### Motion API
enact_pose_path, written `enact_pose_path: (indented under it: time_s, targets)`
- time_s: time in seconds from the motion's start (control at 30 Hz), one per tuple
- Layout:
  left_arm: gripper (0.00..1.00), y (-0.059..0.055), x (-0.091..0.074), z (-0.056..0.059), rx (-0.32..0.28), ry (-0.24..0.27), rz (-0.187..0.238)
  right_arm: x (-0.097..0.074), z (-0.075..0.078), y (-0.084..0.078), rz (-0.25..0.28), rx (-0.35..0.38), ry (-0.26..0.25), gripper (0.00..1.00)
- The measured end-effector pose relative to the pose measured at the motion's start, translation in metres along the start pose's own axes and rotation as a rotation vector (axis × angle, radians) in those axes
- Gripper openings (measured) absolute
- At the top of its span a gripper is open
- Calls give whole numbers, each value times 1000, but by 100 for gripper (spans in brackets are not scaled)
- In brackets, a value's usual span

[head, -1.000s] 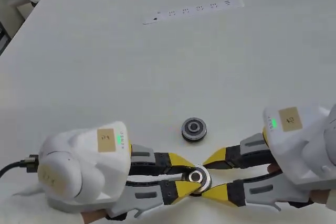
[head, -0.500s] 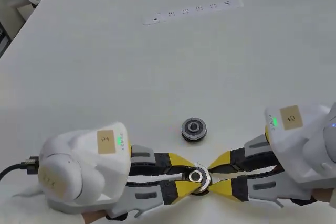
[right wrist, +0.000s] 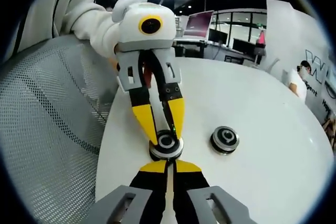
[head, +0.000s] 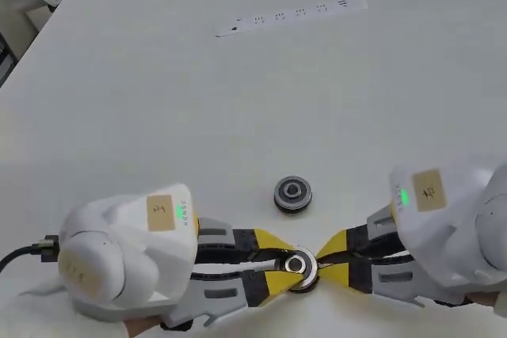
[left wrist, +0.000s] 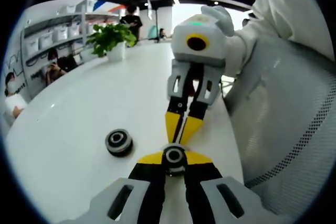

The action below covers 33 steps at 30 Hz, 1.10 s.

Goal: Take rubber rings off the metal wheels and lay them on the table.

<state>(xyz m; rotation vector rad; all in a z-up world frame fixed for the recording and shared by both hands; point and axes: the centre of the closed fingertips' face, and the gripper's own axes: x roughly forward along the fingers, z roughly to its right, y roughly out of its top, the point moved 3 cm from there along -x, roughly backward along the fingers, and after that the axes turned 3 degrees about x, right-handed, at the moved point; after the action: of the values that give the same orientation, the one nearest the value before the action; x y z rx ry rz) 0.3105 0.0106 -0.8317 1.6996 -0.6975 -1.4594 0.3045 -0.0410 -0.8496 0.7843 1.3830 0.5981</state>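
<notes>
Now, wheel (head: pixel 298 265) flat, hub up — left hand-held gripper (left wrist: pixel 174 157) pinching it, right hand-held gripper (right wrist: pixel 169 165) closed.

Head view: metal wheel (head: pixel 298 264) half covered by the yellow tips of left gripper (head: pixel 290 266) and right gripper (head: pixel 318 263). Rubber ring (right wrist: pixel 156 152) mostly hidden behind the tips; can't tell if the right tips pinch it or just touch. Right gripper body cut by right edge, cable (head: pixel 20 252) by left edge. Power strip (head: pixel 291 15) markings too small to read.
</notes>
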Motion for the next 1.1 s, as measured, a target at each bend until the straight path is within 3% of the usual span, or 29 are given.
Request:
enact_pose_path:
  time_s: [0.4,0.7,0.8,0.87,1.0,1.1]
  targets:
    - [12,-1,0,-2,9,19,-5,0,9,1,-25,-28,-110,0]
    - [12,-1,0,-2,11,29,-8,1,13,2,-61,-159,-177,0]
    - [12,-1,-1,-2,12,29,-7,1,12,2,-67,-151,-171,0]
    - [12,-1,-1,-2,13,30,-8,1,13,1,-50,-92,-164,0]
    - [12,-1,-1,-2,14,30,-6,0,18,0,47,164,-108,0]
    - [12,-1,-1,-2,16,29,-4,0,18,-3,78,267,-99,0]
